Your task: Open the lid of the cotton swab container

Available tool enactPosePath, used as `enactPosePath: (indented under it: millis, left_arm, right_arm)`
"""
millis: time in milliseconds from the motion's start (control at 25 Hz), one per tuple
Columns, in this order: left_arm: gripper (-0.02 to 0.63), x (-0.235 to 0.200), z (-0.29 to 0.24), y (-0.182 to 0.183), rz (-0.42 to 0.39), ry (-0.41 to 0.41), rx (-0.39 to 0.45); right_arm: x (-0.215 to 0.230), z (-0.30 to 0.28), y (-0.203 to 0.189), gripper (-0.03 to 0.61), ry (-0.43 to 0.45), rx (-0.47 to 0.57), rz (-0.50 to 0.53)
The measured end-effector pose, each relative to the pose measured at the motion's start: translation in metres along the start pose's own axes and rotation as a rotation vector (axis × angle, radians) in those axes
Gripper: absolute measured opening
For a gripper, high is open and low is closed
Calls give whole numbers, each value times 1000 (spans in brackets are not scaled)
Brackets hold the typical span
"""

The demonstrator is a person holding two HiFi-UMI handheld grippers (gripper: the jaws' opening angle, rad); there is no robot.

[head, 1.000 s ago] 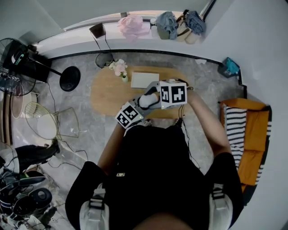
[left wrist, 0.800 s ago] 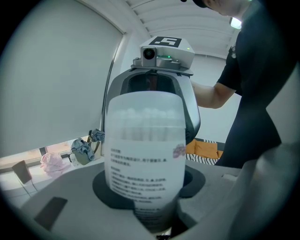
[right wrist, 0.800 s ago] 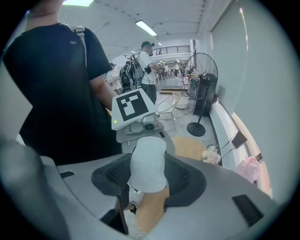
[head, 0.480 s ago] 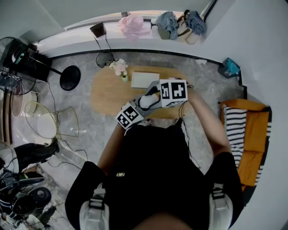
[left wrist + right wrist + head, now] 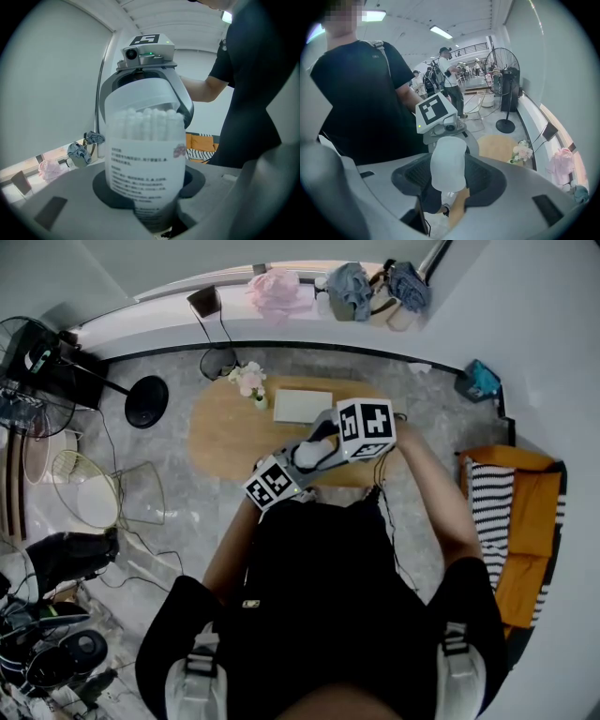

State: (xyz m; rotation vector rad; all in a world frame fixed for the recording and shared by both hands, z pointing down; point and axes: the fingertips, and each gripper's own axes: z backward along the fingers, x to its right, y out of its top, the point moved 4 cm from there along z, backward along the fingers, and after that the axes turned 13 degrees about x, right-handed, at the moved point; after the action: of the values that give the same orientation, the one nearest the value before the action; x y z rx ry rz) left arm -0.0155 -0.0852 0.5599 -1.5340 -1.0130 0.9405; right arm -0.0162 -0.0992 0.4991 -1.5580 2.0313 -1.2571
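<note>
The cotton swab container (image 5: 145, 154) is a translucent white jar with a printed label, packed with swabs. It stands upright in my left gripper (image 5: 147, 183), which is shut on its lower body. Its white lid (image 5: 140, 96) is still seated on top, and my right gripper (image 5: 449, 176) comes down over it and is shut on it. In the head view the container (image 5: 307, 454) hangs in the air over the near edge of the table, between the left gripper (image 5: 292, 470) and the right gripper (image 5: 323, 439). In the right gripper view the lid (image 5: 447, 161) hides the jar's body.
An oval wooden table (image 5: 225, 432) lies below the hands, with a white box (image 5: 302, 406) and a small flower vase (image 5: 251, 382) on it. A fan base (image 5: 145, 404) and a wire chair (image 5: 94, 493) are at the left, an orange sofa (image 5: 530, 521) at the right.
The right gripper's marker cube has tipped and drifted slightly up and to the right in the head view. The left gripper and the container stay almost where they were.
</note>
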Motion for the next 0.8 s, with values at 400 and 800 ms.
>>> enactPosePath:
  millis: [400, 800]
  left_arm:
    - [186, -1, 8, -6, 31, 19, 17]
    - [186, 1, 16, -12, 56, 29, 20]
  right_arm:
    - [6, 6, 8, 207, -79, 91, 42]
    - [9, 11, 13, 192, -177, 151, 44]
